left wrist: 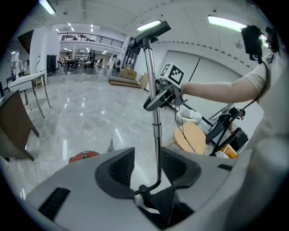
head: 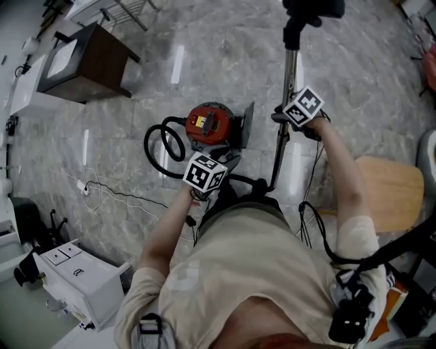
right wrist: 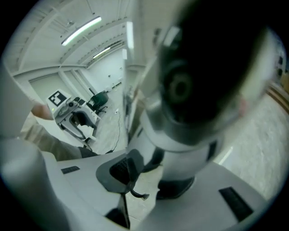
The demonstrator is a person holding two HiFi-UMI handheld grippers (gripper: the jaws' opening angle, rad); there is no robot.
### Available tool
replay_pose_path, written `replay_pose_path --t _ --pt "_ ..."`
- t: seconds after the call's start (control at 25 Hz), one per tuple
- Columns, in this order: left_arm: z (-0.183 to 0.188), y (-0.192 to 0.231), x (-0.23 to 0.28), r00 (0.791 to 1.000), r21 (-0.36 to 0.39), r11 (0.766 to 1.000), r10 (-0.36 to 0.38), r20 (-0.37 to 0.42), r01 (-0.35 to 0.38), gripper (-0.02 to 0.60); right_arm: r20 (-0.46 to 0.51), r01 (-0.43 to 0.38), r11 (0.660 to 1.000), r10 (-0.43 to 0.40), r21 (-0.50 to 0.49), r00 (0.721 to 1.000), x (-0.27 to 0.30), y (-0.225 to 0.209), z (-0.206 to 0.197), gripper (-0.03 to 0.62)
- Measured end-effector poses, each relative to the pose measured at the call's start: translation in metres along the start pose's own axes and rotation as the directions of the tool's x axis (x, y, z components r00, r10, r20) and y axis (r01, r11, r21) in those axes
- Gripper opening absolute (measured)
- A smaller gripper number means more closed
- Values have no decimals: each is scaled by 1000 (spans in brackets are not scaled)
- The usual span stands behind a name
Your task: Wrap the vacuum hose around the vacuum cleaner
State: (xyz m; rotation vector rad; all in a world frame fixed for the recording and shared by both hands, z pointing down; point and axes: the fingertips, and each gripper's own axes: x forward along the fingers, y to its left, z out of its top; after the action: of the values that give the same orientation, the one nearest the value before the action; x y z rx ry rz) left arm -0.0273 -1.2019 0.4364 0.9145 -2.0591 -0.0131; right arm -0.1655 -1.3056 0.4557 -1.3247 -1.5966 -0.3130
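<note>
The red canister vacuum (head: 210,125) stands on the marble floor in front of me, with its black hose (head: 163,146) looped on its left side. The metal wand (head: 289,75) rises from the hose handle (head: 255,184) to the floor head (head: 312,7) at the top. My right gripper (head: 294,117) is shut on the wand; in the right gripper view the silvery tube (right wrist: 180,149) fills its jaws. My left gripper (head: 221,178) sits low beside the vacuum, closed on the black hose handle (left wrist: 166,204). The wand (left wrist: 156,135) stands up between its pads.
A dark wooden table (head: 85,65) stands at the far left. A white cabinet (head: 75,272) is at the near left, and a thin cable (head: 102,194) trails across the floor between them. A round wooden stool (head: 388,191) is at my right.
</note>
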Motion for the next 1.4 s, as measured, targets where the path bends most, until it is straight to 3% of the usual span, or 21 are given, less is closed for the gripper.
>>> replay_pose_path --t 0.12,0.24,0.32,0.44,0.56,0.76,0.84,0.92,1.04,1.24,1.4 --pt "22 18 -17 992 -50 995 -77 97 82 181 -53 -39 996 35 -83 998 24 33 12 106" --pt "60 31 -34 951 -96 966 -213 226 240 181 -106 -61 991 48 -123 993 45 58 26 106" --pt "85 48 -42 924 -79 952 -262 278 294 181 -135 -67 988 48 -141 990 61 71 38 106" --pt "104 71 -44 902 -25 936 -330 279 350 246 -174 -70 983 40 -170 984 90 93 51 106" --pt "104 90 -49 870 -4 904 -410 273 427 307 -203 -77 976 35 -203 979 126 126 63 106" --pt "130 117 -59 781 -2 843 -497 378 538 290 -240 -134 954 69 -266 968 161 144 89 106" --pt "137 101 -55 760 12 827 -523 385 563 288 -251 -141 947 67 -290 966 149 140 77 106" --pt "137 86 -56 751 36 823 -535 387 568 239 -258 -148 933 63 -327 964 143 141 67 106" --pt "142 81 -61 768 44 848 -499 402 528 166 -243 -151 918 62 -367 968 141 136 71 106" --pt "153 85 -47 844 -57 924 -319 432 378 158 -212 -176 909 101 -377 972 136 121 72 106" --pt "167 97 -24 893 -169 956 -148 425 239 155 -176 -138 900 70 -413 982 131 94 71 106"
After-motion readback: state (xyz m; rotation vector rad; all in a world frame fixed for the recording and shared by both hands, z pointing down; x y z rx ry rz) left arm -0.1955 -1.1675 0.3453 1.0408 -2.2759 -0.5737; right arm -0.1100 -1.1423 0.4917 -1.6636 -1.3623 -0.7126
